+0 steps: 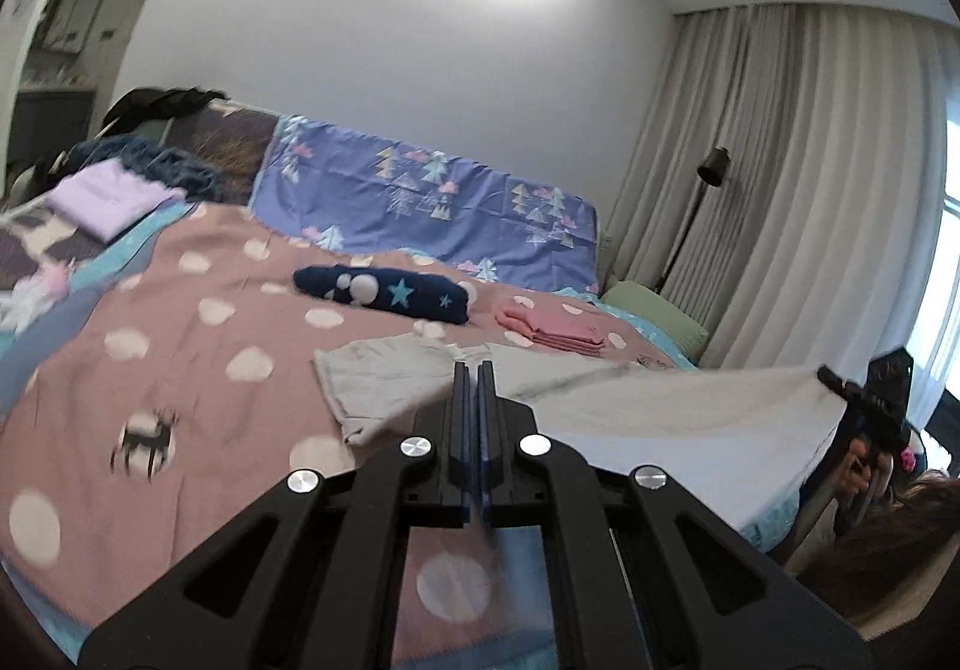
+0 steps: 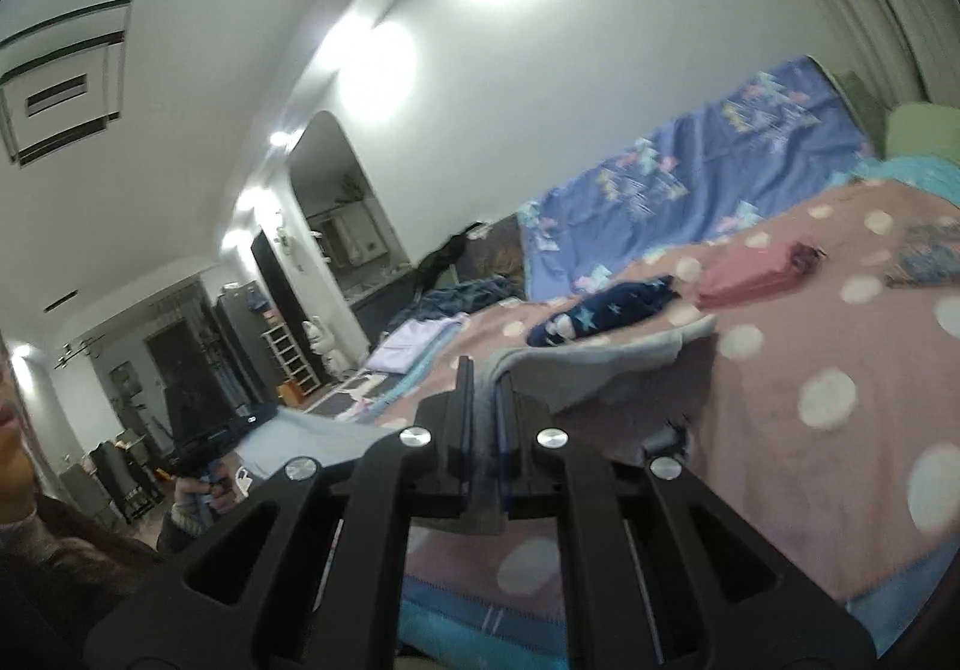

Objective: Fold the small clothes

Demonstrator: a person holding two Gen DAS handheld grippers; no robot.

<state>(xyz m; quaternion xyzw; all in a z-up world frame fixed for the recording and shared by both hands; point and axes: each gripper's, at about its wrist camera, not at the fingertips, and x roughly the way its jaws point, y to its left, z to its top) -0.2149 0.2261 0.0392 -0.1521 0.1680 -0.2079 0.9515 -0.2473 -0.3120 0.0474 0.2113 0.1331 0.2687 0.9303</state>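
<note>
A light grey small garment (image 1: 660, 406) is stretched in the air above the bed between my two grippers; its far part (image 1: 372, 382) lies on the pink dotted blanket (image 1: 180, 370). My left gripper (image 1: 474, 370) is shut on its edge. My right gripper (image 2: 486, 376) is shut on the other edge of the grey garment (image 2: 600, 370), which hangs between the fingers. The right gripper also shows at the right of the left wrist view (image 1: 834, 379), and the left one at the left of the right wrist view (image 2: 264, 418).
On the blanket lie a folded navy star garment (image 1: 384, 292), a folded pink stack (image 1: 558, 334) and a lilac folded piece (image 1: 108, 196). A blue patterned sheet (image 1: 432, 202) covers the back. A green pillow (image 1: 654, 310), floor lamp (image 1: 711, 172) and curtains stand right.
</note>
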